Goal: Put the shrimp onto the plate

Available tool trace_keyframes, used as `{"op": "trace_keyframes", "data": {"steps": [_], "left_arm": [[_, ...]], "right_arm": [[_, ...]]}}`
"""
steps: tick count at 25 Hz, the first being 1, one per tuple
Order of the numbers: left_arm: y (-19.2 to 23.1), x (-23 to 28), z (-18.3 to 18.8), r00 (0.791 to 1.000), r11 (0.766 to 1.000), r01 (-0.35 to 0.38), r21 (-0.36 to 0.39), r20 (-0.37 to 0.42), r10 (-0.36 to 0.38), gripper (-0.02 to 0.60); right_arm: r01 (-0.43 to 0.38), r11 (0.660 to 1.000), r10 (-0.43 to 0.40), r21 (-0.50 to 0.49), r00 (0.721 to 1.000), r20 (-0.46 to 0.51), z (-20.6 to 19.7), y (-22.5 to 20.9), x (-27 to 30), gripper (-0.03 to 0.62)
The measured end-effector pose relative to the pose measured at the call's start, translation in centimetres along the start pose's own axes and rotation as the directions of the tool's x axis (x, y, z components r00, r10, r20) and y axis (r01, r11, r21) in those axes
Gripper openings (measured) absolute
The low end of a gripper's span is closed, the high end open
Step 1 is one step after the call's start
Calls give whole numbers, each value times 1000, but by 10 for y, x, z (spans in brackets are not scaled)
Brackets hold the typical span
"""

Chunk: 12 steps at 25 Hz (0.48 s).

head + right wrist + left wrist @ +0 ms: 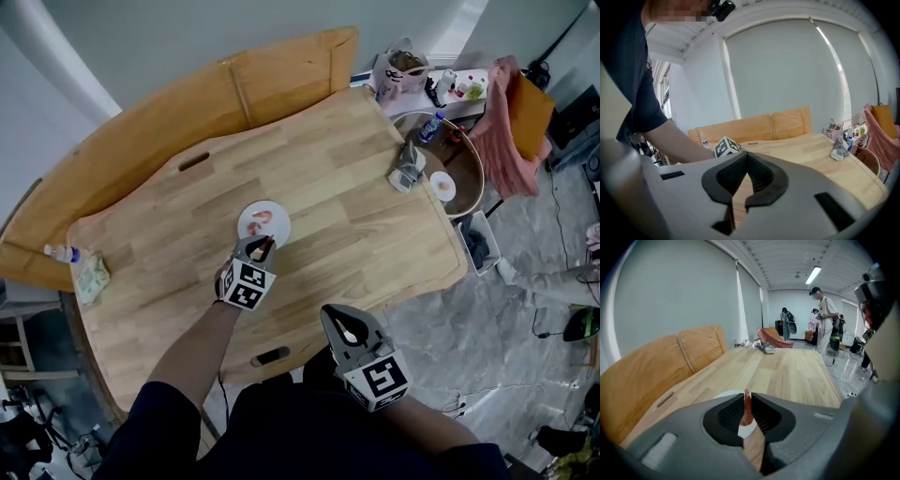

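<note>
Left gripper (pixel 261 247) is closed on 1 shrimp (pixel 747 411), pinched upright between the pads, its tip showing just above them. The jaws stand over the near rim of the white plate (pixel 246 221), which sits on the wooden table (pixel 356 187). A second shrimp (pixel 265 217) lies on the plate. Right gripper (pixel 746 157) is held back close to the person's body, jaws together with nothing between them. Risk 1: a release from this position, so near the rim, could drop the shrimp on the table or leave it hanging over the edge. Risk 2: the soft, probably slick body may cling to 1 pad on opening and fall off-line. Risk 3: a low approach could nudge the plate or the second shrimp.
</note>
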State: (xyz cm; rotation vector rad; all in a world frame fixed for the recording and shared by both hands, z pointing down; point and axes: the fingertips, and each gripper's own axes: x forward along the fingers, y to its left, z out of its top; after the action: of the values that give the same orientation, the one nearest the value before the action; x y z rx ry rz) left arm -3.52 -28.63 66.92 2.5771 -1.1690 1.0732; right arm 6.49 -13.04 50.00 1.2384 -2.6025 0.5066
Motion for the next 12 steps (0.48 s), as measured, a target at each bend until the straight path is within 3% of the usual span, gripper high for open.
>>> {"op": "trace_keyframes", "data": {"steps": [12], "left_arm": [[11,54,-34,987,998,49,36,-153,-43,54]], "right_arm": [[13,1000,-13,14,999,-40,-5,-20,5,9]]}}
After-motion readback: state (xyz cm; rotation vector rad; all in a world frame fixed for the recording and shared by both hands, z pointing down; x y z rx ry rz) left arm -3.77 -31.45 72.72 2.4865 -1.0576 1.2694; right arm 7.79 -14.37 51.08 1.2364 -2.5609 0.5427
